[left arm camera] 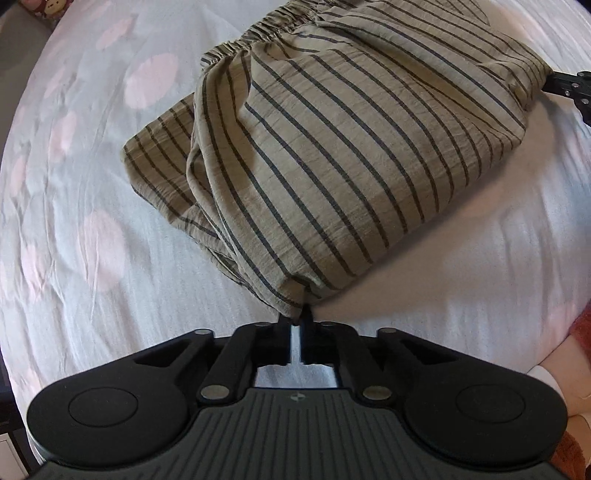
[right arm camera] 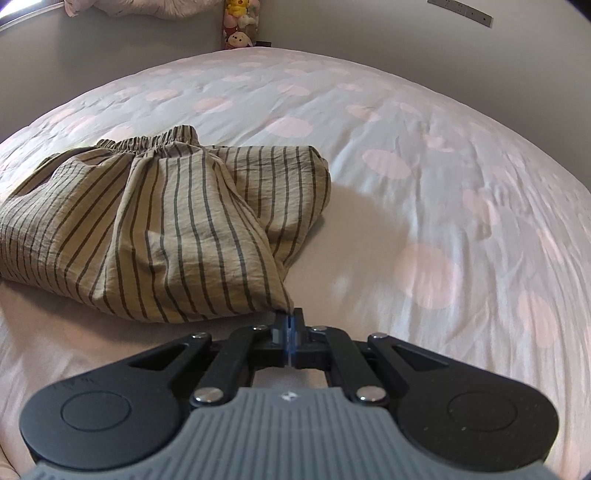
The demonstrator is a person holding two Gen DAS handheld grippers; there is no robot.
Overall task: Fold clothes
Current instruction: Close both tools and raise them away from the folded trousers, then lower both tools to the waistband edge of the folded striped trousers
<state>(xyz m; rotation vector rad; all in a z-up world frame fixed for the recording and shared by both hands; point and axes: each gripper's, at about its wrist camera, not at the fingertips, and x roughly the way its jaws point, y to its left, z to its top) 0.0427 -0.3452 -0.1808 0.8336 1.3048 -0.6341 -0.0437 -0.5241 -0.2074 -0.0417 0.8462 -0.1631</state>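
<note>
Olive striped shorts (left arm camera: 332,147) with a gathered elastic waistband (left arm camera: 273,26) lie partly folded on the bed. My left gripper (left arm camera: 295,318) is shut on a corner of the cloth, and the top layer is drawn taut from that corner. In the right wrist view the same shorts (right arm camera: 159,229) spread to the left, and my right gripper (right arm camera: 289,316) is shut on another corner of them. The tip of the right gripper (left arm camera: 569,86) shows at the far right edge of the left wrist view, by the cloth.
The bed (right arm camera: 424,155) has a white sheet with pale pink spots and open room to the right of the shorts. Plush toys (right arm camera: 238,26) stand in the far corner by the wall. A reddish cloth and a person's leg (left arm camera: 576,373) are at the right.
</note>
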